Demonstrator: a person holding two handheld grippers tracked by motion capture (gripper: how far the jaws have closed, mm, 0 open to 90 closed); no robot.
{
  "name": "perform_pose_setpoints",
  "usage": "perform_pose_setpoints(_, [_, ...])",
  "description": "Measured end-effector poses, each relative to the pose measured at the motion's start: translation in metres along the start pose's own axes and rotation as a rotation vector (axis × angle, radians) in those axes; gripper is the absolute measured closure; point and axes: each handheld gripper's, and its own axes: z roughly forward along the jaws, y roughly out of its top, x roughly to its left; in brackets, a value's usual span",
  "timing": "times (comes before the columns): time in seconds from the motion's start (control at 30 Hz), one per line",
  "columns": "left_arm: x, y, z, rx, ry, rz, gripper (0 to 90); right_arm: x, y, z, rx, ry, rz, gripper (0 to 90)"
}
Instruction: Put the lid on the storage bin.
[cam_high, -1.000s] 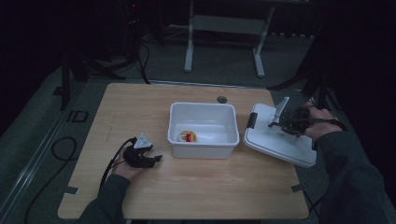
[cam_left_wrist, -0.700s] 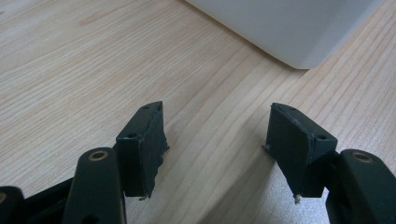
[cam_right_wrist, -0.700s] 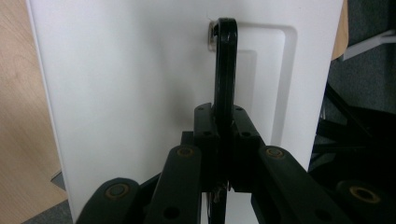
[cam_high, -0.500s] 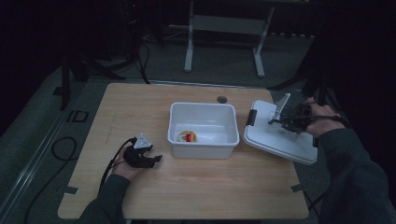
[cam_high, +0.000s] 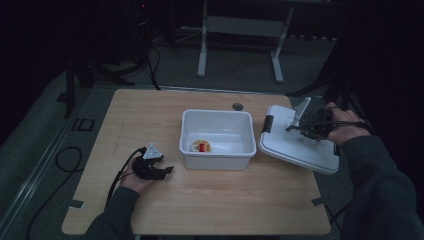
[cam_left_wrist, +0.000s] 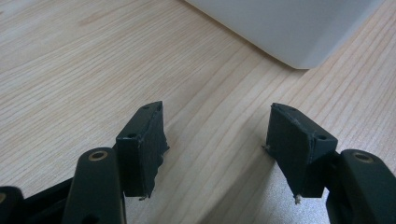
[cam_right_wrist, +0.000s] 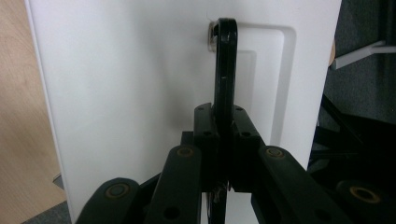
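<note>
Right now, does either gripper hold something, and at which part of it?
The right gripper is shut on the black handle of the white lid. The left gripper stands open over the table, holding nothing.

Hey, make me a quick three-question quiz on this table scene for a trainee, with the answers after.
1. True or false: the right gripper has its jaws closed on the black handle of the white lid.
2. What lies between the left gripper's jaws? A) a lid handle B) nothing, just bare table C) a small yellow and red item
3. Where is the small yellow and red item?

Key:
1. True.
2. B.
3. On the floor of the open white bin, near its front left corner in the high view.
</note>
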Motion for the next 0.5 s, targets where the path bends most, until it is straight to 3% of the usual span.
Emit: perform_pose_setpoints(0.5, [0.000, 0.000, 0.000, 0.000, -0.001, 0.002, 37.3, -0.001, 0.012, -0.005, -0.013, -0.007, -0.027, 84.2])
